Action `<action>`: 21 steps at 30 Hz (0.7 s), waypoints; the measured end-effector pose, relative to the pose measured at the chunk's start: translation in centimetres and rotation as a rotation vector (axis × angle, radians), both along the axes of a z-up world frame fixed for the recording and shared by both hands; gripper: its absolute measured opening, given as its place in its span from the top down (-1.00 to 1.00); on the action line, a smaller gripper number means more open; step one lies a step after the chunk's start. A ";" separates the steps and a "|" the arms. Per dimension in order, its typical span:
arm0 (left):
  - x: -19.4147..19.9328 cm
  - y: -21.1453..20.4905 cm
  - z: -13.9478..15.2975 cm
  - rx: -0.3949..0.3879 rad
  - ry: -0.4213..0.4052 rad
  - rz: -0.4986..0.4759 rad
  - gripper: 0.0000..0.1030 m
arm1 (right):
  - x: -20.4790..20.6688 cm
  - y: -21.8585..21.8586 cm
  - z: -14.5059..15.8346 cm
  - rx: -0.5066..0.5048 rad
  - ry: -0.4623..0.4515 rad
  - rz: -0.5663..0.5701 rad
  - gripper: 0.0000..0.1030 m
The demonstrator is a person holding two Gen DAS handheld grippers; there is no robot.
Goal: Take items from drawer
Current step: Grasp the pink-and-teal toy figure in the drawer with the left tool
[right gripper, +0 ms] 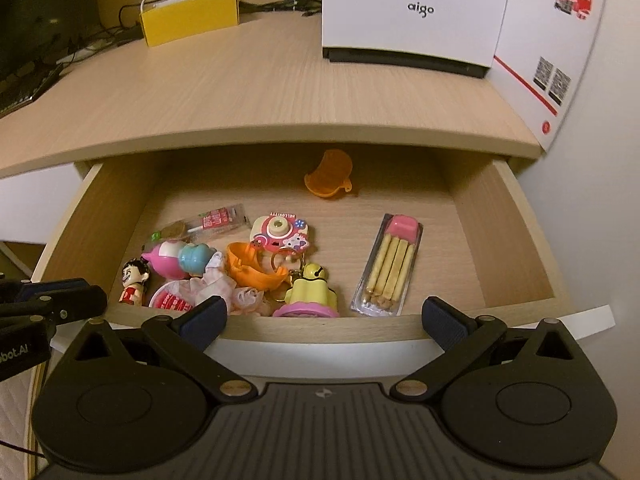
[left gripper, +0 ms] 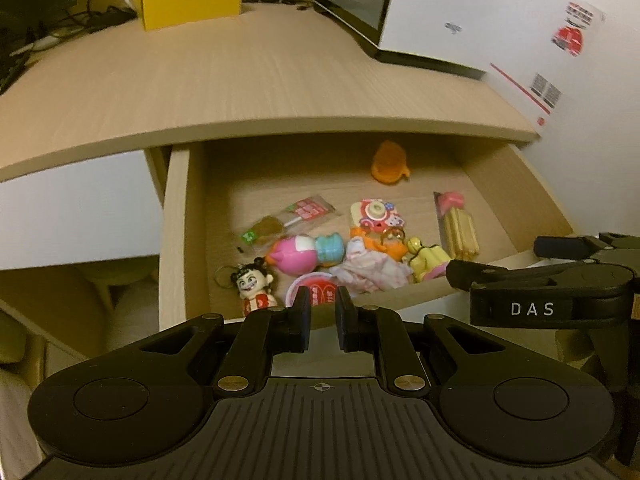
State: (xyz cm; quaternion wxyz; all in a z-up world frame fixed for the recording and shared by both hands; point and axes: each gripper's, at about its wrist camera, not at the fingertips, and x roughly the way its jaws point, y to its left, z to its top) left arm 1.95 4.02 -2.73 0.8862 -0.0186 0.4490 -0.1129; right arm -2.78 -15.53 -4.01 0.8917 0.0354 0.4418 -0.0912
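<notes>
The open wooden drawer (right gripper: 516, 240) holds several small items. Among them are a pack of biscuit sticks (right gripper: 390, 266), a pink toy camera (right gripper: 280, 232), an orange cap (right gripper: 330, 176), a yellow figurine (right gripper: 310, 292), an orange shell (right gripper: 250, 268), a pink and blue capsule toy (right gripper: 180, 258) and a doll keychain (right gripper: 134, 280). My right gripper (right gripper: 324, 316) hangs wide open and empty over the drawer's front edge. Just outside the front left corner, my left gripper (left gripper: 323, 304) is nearly closed with only a slim gap and nothing in it. A red-lidded cup (left gripper: 314, 286) lies right beyond its tips.
On the desk top (right gripper: 240, 92) above the drawer stand a yellow box (right gripper: 190, 16) with cables at the back and a white aigo box (right gripper: 412, 12) at the right. A dark keyboard (right gripper: 24, 84) sits at the far left. A white wall closes the right side.
</notes>
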 end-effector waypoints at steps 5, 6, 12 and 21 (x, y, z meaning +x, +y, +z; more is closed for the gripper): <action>-1.3 -0.1 0.1 0.012 0.007 -0.056 0.71 | -2.0 0.5 0.0 0.001 0.010 -0.002 -1.00; -1.4 -0.1 0.1 0.015 0.011 -0.075 0.71 | -2.2 0.4 0.1 0.002 0.016 -0.002 -1.00; 0.6 -0.3 1.2 0.028 -0.057 -0.175 0.66 | -2.9 -0.1 1.6 -0.043 -0.025 0.034 -1.00; 7.4 -4.2 -1.9 0.333 0.068 -0.549 0.64 | 1.6 -2.9 3.1 0.005 -0.073 0.246 -1.00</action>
